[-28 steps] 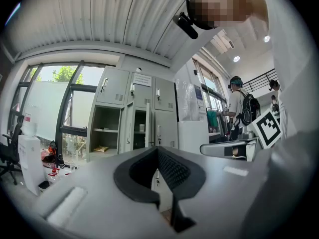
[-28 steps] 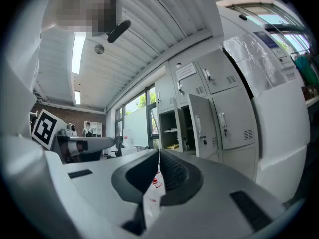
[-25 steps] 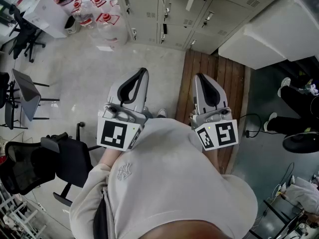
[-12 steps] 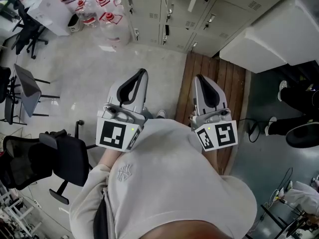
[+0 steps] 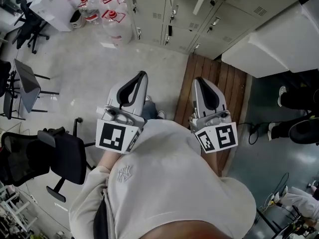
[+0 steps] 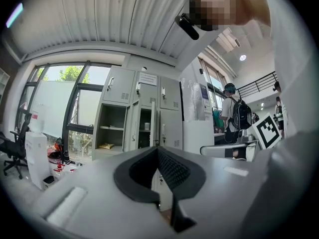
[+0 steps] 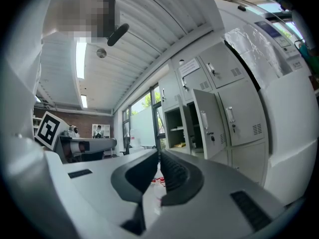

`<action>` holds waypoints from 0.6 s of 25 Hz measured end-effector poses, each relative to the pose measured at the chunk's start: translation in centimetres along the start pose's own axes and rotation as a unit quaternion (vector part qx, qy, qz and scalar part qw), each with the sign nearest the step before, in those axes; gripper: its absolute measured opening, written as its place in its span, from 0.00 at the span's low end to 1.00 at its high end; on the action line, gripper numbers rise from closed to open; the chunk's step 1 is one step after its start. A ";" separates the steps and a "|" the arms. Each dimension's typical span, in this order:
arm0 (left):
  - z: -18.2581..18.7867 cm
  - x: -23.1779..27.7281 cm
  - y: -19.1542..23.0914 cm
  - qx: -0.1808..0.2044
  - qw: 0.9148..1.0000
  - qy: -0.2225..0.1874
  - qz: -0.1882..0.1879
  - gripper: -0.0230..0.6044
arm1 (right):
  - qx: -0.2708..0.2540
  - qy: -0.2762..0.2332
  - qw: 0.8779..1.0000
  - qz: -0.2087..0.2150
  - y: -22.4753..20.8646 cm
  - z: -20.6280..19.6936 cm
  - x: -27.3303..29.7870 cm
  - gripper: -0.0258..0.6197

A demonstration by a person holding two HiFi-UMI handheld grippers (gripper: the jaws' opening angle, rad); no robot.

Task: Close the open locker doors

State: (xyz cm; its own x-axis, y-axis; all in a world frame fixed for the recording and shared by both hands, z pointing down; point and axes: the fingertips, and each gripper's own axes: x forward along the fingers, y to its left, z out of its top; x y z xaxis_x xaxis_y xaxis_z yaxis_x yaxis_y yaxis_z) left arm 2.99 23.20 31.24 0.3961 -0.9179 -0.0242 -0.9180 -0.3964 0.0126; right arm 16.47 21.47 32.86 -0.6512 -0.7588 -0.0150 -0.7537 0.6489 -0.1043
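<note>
Your left claw (image 5: pixel 142 76) and right claw (image 5: pixel 200 78) sit pressed together, empty, well short of the lockers (image 5: pixel 149 14). Step closer, then push the open locker door (image 7: pixel 205 123) near its handle edge.

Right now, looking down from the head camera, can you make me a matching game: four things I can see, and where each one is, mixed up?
Things:
1 water jugs
2 black office chair
3 wooden floor strip
4 open locker door

Places:
A top middle, swung out from the lockers
B lower left
C beneath the right hand-held gripper
D top left, beside the lockers

Pairs: 1-D, 2-B, 3-C, 4-A
</note>
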 end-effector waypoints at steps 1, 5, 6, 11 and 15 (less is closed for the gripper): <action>-0.1 0.3 0.3 -0.001 1.000 0.001 0.001 0.04 | 0.001 0.002 1.000 0.001 -0.2 -0.2 0.5 0.07; -0.6 1.8 2.3 -0.007 1.000 0.005 0.003 0.04 | 0.002 0.009 1.000 0.005 -0.6 -0.4 3.0 0.07; -0.7 2.3 2.9 -0.009 1.000 0.005 0.003 0.04 | 0.002 0.011 1.000 0.005 -0.8 -0.4 3.8 0.07; -0.1 5.8 7.3 -0.012 1.000 0.001 0.005 0.04 | -0.002 0.009 1.000 0.009 -2.0 0.3 9.3 0.07; 1.3 8.7 11.2 -0.001 1.000 -0.004 0.000 0.04 | -0.008 -0.010 1.000 0.009 -2.7 2.2 14.1 0.07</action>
State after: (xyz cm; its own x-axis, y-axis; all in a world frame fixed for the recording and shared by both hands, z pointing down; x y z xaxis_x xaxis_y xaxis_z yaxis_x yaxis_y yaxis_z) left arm -3.89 10.74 29.92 0.3963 -0.9176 -0.0313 -0.9178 -0.3969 0.0145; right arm 9.54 8.85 30.73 -0.6629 -0.7478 -0.0368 -0.7432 0.6632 -0.0881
